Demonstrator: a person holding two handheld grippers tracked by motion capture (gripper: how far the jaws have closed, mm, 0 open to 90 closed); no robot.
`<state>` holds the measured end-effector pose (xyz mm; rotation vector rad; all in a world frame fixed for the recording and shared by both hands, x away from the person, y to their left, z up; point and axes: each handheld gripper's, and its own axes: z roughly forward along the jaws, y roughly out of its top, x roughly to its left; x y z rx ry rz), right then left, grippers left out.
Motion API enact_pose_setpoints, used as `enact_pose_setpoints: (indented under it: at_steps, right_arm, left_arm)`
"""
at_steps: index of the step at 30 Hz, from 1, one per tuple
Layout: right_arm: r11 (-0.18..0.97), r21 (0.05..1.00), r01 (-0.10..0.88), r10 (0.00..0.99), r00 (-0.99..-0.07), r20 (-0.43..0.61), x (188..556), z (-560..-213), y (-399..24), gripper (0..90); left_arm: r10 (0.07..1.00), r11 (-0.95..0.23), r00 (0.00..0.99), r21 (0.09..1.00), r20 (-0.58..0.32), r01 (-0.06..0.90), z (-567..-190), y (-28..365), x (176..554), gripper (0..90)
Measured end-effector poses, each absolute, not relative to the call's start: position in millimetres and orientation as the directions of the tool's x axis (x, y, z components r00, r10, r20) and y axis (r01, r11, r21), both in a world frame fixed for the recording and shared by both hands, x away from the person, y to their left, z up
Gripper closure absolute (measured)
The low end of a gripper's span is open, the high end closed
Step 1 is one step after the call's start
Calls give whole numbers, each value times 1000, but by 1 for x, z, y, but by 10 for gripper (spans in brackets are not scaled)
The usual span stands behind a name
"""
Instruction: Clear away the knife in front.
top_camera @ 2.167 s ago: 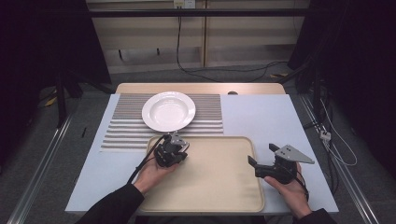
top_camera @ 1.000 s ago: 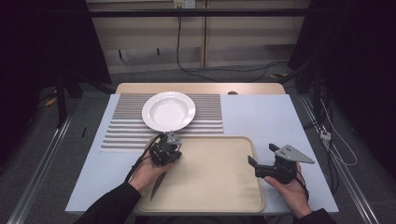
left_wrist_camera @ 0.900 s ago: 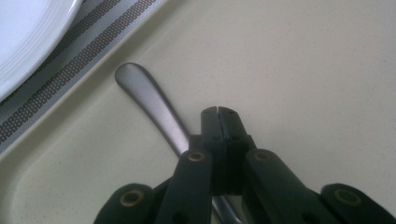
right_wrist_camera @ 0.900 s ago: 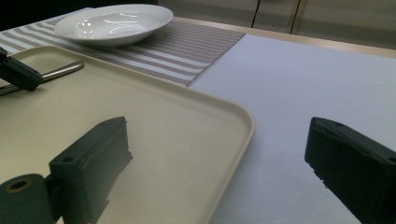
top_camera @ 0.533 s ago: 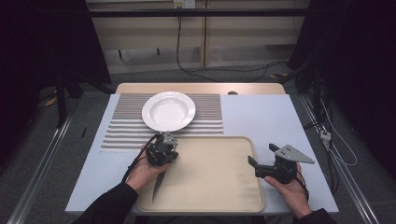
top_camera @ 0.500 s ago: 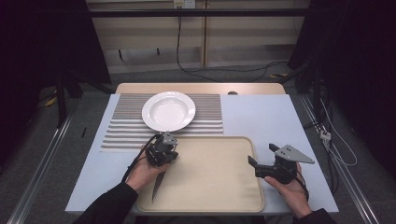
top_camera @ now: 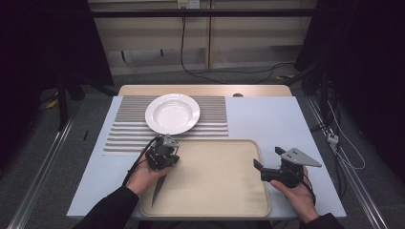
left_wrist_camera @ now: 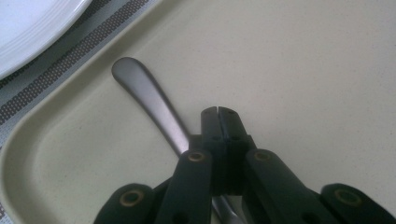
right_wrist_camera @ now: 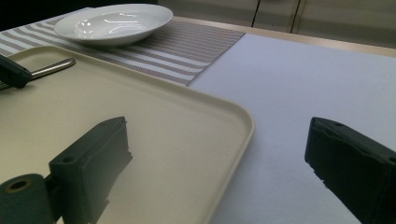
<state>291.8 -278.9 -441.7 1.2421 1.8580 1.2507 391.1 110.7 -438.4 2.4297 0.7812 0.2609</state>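
Observation:
A metal knife lies on the beige tray (top_camera: 215,143) near its left edge. Its blade (top_camera: 157,190) shows below the person's left hand and its handle (left_wrist_camera: 149,100) points toward the plate. My left gripper (top_camera: 162,155) is over the handle with its jaws shut together (left_wrist_camera: 218,112). The handle runs beside and under the left jaw, and I cannot tell if it is pinched. My right gripper (top_camera: 268,158) is at the tray's right edge, open (right_wrist_camera: 219,140), with nothing between its fingers. The knife handle (right_wrist_camera: 53,66) also shows far off in the right gripper view.
A white plate (top_camera: 172,113) sits on a striped placemat (top_camera: 124,129) behind the tray. To the right is bare pale tabletop (top_camera: 267,119). Cables run across the floor beyond the table.
My left gripper has shifted a little left toward the tray's left edge, and the knife blade now shows behind the hand. The right gripper has stayed still.

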Motion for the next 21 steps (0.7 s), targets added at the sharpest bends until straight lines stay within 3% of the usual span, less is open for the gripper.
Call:
enact_pose_setpoints:
  at_steps: [21]
  right_arm:
    - [130,916,379,913,-405,38,292,-442,-279,64]
  left_arm:
    - [597,-666,802,562,7,491,-437,121,392,900]
